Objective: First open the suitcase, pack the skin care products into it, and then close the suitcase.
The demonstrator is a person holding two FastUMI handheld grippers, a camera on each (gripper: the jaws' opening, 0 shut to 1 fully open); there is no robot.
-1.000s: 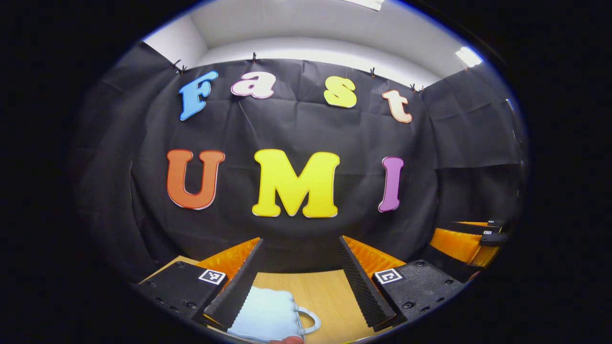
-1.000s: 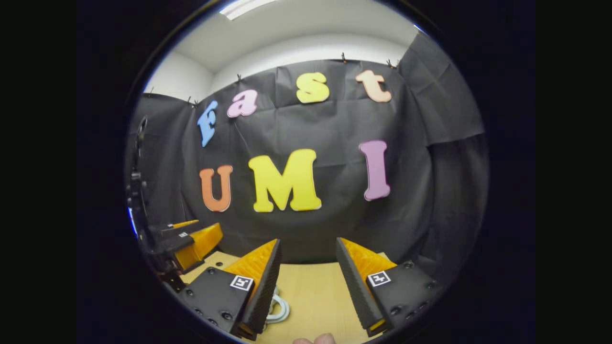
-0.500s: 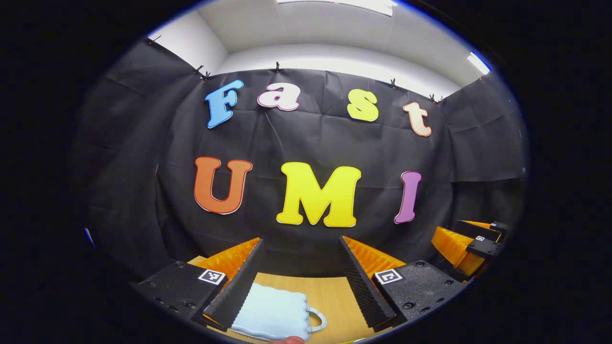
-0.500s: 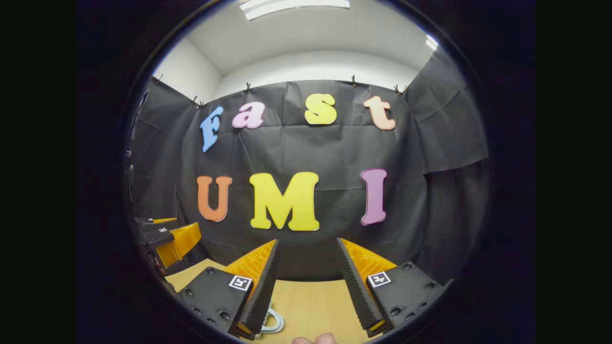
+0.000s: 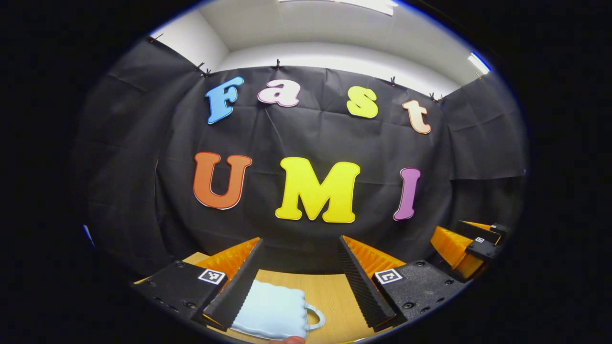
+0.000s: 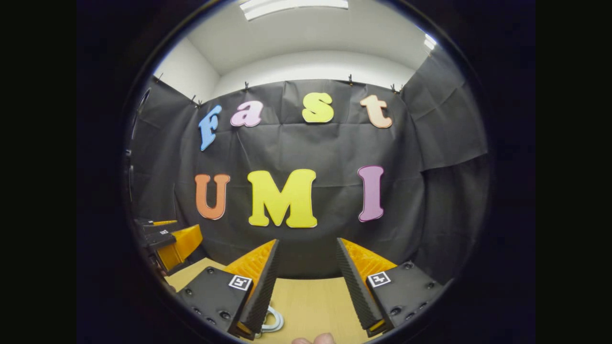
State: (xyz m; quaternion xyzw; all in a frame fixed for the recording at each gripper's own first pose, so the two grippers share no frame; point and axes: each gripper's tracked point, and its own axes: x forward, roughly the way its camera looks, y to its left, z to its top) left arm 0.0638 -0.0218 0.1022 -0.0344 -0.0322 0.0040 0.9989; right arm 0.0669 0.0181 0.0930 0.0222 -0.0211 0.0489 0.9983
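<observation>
Holding both grippers level above the table (image 5: 330, 296), left gripper (image 5: 300, 282) and right gripper (image 6: 306, 282) spread wide, gripping nothing. Suitcase (image 5: 270, 310) lying closed just below the left gripper. Lowering first, probably, then working its handle (image 6: 272, 322) side to open it.

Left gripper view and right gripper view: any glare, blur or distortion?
Left gripper view: sharp, ceiling light panel blown out, strong fisheye bowing of the wall, pale blue ribbed suitcase evenly lit. Right gripper view: sharp too, bright ceiling strip light, same bowing, wooden table free of glare.
</observation>
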